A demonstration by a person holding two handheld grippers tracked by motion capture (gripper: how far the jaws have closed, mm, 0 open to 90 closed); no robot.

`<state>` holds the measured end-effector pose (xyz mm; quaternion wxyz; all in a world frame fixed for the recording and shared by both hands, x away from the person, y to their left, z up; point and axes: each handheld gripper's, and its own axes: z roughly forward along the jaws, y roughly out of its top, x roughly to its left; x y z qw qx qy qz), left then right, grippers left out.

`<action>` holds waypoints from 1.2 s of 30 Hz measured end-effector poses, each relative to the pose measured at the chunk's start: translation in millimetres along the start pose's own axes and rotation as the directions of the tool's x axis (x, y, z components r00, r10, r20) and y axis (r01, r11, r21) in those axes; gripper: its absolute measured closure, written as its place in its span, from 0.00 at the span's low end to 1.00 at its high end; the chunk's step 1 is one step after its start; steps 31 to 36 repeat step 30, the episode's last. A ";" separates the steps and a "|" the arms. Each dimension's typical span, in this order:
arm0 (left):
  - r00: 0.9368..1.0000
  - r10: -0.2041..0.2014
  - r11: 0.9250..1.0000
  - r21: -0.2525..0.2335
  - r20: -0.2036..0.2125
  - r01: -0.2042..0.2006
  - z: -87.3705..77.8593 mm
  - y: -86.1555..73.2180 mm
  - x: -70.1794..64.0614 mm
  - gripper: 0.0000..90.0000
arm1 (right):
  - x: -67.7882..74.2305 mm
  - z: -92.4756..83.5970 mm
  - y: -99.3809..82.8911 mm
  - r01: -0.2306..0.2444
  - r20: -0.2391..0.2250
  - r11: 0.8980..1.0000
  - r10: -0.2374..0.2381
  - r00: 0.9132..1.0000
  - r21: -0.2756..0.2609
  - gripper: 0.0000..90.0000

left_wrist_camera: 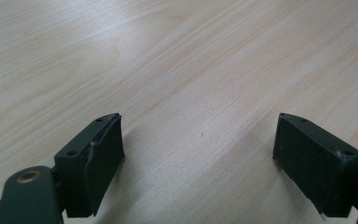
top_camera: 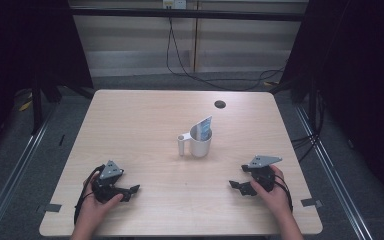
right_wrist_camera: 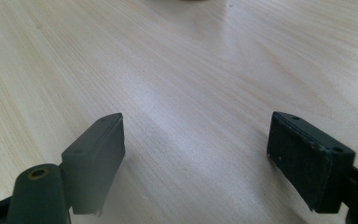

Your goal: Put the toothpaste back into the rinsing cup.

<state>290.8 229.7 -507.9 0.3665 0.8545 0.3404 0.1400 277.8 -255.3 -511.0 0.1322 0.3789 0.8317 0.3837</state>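
Observation:
A white mug (top_camera: 199,142) with its handle to the left stands upright near the middle of the light wooden table (top_camera: 140,115). A blue and white packet (top_camera: 205,128) sticks up out of it, leaning right. My left gripper (top_camera: 133,191) rests low at the front left, held by a hand, its jaws pointing right. In the left gripper view the left gripper (left_wrist_camera: 200,140) is open over bare wood. My right gripper (top_camera: 235,186) sits at the front right, jaws pointing left. In the right gripper view the right gripper (right_wrist_camera: 196,140) is open with nothing between its fingers.
A dark round cable hole (top_camera: 220,104) lies in the table's far right part. Black cables (top_camera: 180,60) run over the grey floor behind the table. Dark curtains hang at both sides. Small tape marks (top_camera: 311,202) sit near the front corners.

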 end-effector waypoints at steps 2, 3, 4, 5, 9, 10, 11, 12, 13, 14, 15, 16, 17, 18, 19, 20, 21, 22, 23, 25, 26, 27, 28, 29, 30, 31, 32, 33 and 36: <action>1.000 0.000 1.000 0.001 0.000 0.000 0.0 0.0 -0.1 0.18 | 2.2 0.7 0.1 0.025 0.012 1.000 -0.025 1.000 0.008 0.21; 1.000 0.000 1.000 0.001 0.000 0.000 0.0 0.0 0.0 0.18 | 3.7 1.1 0.2 0.039 0.023 0.999 -0.039 0.999 0.015 0.20; 1.000 0.000 1.000 0.000 -0.001 0.000 0.0 0.0 -0.1 0.18 | 4.1 1.4 0.2 0.044 0.023 0.999 -0.044 0.999 0.014 0.20; 1.000 0.000 1.000 0.000 0.000 0.000 0.0 0.0 -0.1 0.18 | 4.1 1.3 0.2 0.044 0.024 0.999 -0.044 0.999 0.015 0.20; 1.000 0.000 1.000 0.000 0.000 0.000 0.0 0.0 -0.1 0.18 | 4.0 1.4 0.2 0.042 0.023 0.999 -0.043 0.999 0.014 0.20; 1.000 0.000 1.000 0.000 0.001 0.000 0.1 0.0 -0.1 0.18 | 4.0 1.4 0.2 0.042 0.023 0.999 -0.043 0.999 0.013 0.20; 1.000 0.000 1.000 0.000 0.001 0.000 0.1 0.0 -0.1 0.18 | 4.0 1.4 0.2 0.042 0.023 0.999 -0.043 0.999 0.013 0.20; 1.000 0.000 1.000 0.000 0.000 0.000 0.0 0.0 0.0 0.18 | 4.0 1.4 0.2 0.043 0.023 0.999 -0.043 0.999 0.013 0.20; 1.000 0.000 1.000 0.000 0.000 0.000 0.0 0.0 0.0 0.18 | 4.0 1.4 0.2 0.043 0.023 0.999 -0.044 0.999 0.013 0.20; 1.000 0.000 1.000 0.000 0.001 0.000 0.1 -0.1 -0.1 0.18 | 4.0 1.5 0.2 0.043 0.022 0.999 -0.043 0.999 0.013 0.20; 1.000 0.000 1.000 0.000 0.001 0.000 0.1 -0.1 -0.1 0.18 | 4.0 1.5 0.2 0.043 0.023 0.999 -0.043 0.999 0.013 0.20; 1.000 -0.001 1.000 0.000 0.001 0.001 0.1 -0.1 -0.1 0.18 | 4.0 1.4 0.1 0.043 0.023 0.999 -0.043 0.999 0.013 0.20; 1.000 0.000 1.000 0.000 0.001 0.000 0.0 -0.1 -0.1 0.18 | 4.0 1.5 0.1 0.043 0.023 0.999 -0.043 0.999 0.013 0.20; 1.000 -0.001 1.000 -0.001 0.001 0.001 0.1 -0.1 -0.1 0.18 | 4.0 1.5 0.2 0.043 0.023 0.999 -0.043 0.999 0.013 0.20; 1.000 0.000 1.000 0.000 0.001 0.000 0.0 -0.1 -0.1 0.18 | 4.0 1.5 0.1 0.043 0.023 0.999 -0.043 0.999 0.012 0.20; 1.000 0.000 1.000 0.000 0.001 0.000 0.1 -0.1 -0.1 0.18 | 4.1 1.5 0.1 0.043 0.023 0.999 -0.043 0.999 0.012 0.20; 1.000 0.000 1.000 0.000 0.000 0.000 0.0 0.0 0.0 0.18 | 4.0 1.5 0.1 0.043 0.023 0.999 -0.043 0.999 0.012 0.20; 1.000 -0.001 1.000 0.000 0.001 0.001 0.1 -0.1 -0.1 0.18 | 4.1 1.5 0.1 0.043 0.023 0.999 -0.043 0.999 0.012 0.20; 1.000 0.000 1.000 0.000 0.001 0.000 0.0 -0.1 -0.1 0.18 | 4.0 1.5 0.1 0.043 0.023 0.999 -0.043 0.999 0.012 0.20; 1.000 0.000 1.000 0.000 0.001 0.000 0.0 -0.1 -0.1 0.18 | 4.1 1.5 0.1 0.043 0.023 0.999 -0.043 0.999 0.012 0.20; 1.000 -0.001 1.000 0.000 0.001 0.001 0.0 -0.1 -0.1 0.18 | 4.1 1.5 0.1 0.043 0.023 0.999 -0.043 0.999 0.012 0.20; 1.000 -0.001 1.000 0.000 0.001 0.001 0.0 -0.1 -0.1 0.18 | 4.1 1.5 0.1 0.043 0.023 0.999 -0.043 0.999 0.012 0.20; 1.000 -0.009 1.000 -0.006 0.001 0.009 0.3 -0.2 -0.6 0.18 | 4.1 1.5 0.1 0.043 0.023 0.999 -0.043 0.999 0.012 0.20; 1.000 -0.009 1.000 -0.006 0.000 0.009 0.3 -0.2 -0.5 0.18 | 4.1 1.5 0.1 0.043 0.023 0.999 -0.043 0.999 0.012 0.20; 1.000 -0.009 1.000 -0.006 0.000 0.009 0.4 -0.2 -0.6 0.18 | 4.3 1.3 0.2 0.043 0.025 0.999 -0.043 0.999 0.014 0.20; 1.000 -0.009 1.000 -0.006 0.000 0.009 0.4 -0.2 -0.6 0.18 | 4.3 1.3 0.2 0.043 0.025 0.999 -0.043 0.999 0.014 0.20; 1.000 -0.009 1.000 -0.006 0.000 0.009 0.4 -0.2 -0.6 0.18 | 4.3 1.3 0.2 0.043 0.025 0.999 -0.043 0.999 0.014 0.20; 1.000 -0.009 1.000 -0.006 0.000 0.009 0.4 -0.2 -0.6 0.18 | 4.3 1.3 0.2 0.043 0.025 0.999 -0.043 0.999 0.014 0.20; 1.000 -0.009 1.000 -0.006 0.000 0.009 0.4 -0.2 -0.6 0.18 | 4.3 1.3 0.2 0.043 0.025 0.999 -0.043 0.999 0.014 0.20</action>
